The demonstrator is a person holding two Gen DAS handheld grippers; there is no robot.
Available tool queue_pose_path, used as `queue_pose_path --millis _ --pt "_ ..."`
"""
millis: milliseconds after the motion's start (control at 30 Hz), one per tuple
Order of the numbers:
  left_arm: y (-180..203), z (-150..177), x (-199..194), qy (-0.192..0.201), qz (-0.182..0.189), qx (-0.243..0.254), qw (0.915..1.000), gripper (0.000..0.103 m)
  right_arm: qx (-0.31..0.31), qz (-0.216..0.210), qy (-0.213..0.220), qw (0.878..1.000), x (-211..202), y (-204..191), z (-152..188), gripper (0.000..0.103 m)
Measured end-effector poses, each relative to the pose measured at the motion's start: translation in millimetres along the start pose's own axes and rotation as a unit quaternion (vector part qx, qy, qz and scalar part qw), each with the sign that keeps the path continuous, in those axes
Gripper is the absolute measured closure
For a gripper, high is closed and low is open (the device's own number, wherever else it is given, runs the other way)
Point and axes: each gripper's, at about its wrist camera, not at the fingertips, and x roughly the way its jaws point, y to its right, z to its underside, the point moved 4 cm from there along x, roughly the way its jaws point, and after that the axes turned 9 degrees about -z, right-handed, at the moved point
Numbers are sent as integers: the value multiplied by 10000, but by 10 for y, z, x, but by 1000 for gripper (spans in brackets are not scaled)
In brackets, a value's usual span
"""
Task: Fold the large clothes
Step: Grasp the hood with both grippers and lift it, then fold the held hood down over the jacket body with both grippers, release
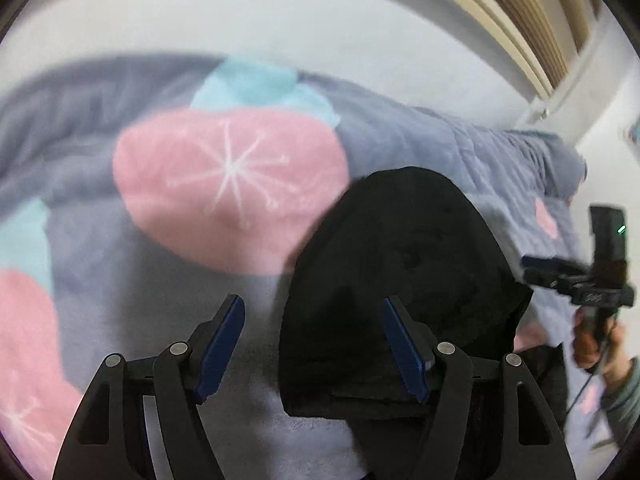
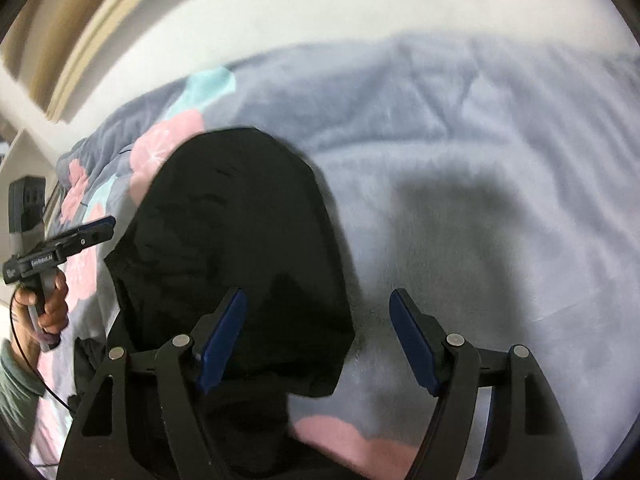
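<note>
While both tools gape empty, the black garment point(image 1: 400, 280) lies bunched on the blanket point(image 1: 120, 260). Left tool point(image 1: 314, 344) straddles its left edge, right tool point(image 2: 318, 338) its right; bare blanket lies beyond.

Floral fleece blanket point(image 1: 224, 184), perhaps wooden slats point(image 1: 516, 20).

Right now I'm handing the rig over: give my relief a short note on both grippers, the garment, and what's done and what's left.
Left gripper: open, holding nothing, hovering at the black garment's left edge.
Right gripper: open, holding nothing, at the garment's right edge.
The garment lies on the flowered blanket, already gathered into a compact, rounded pile; how many folds it has cannot be told.
Done: both grippers are free of the cloth.
Left: probably check the edges, then make any last fold and smooth it.
</note>
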Motion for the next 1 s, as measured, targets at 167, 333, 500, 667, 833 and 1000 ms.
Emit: queue_pose_path --millis 167,333,500,667,833,1000 --pt "-12 92 366 -406 452 -244 9979 31 207 -285 -188 9992 252 119 35 27" --pt "38 77 643 -677 896 -500 9924 31 492 -925 -278 9941 511 128 -97 42" --pt "251 21 692 -688 1052 -460 9910 43 27 -763 -433 9961 595 -174 -186 58" --pt "514 110 303 -222 783 317 9962 89 -591 -396 -183 9973 238 -463 -69 82" --pt "736 305 -431 246 753 822 9935 91 -1222 -138 132 9923 -300 -942 151 86" --pt "879 663 -1298 735 753 1238 9867 91 -1633 -12 672 9843 -1001 -1398 587 86"
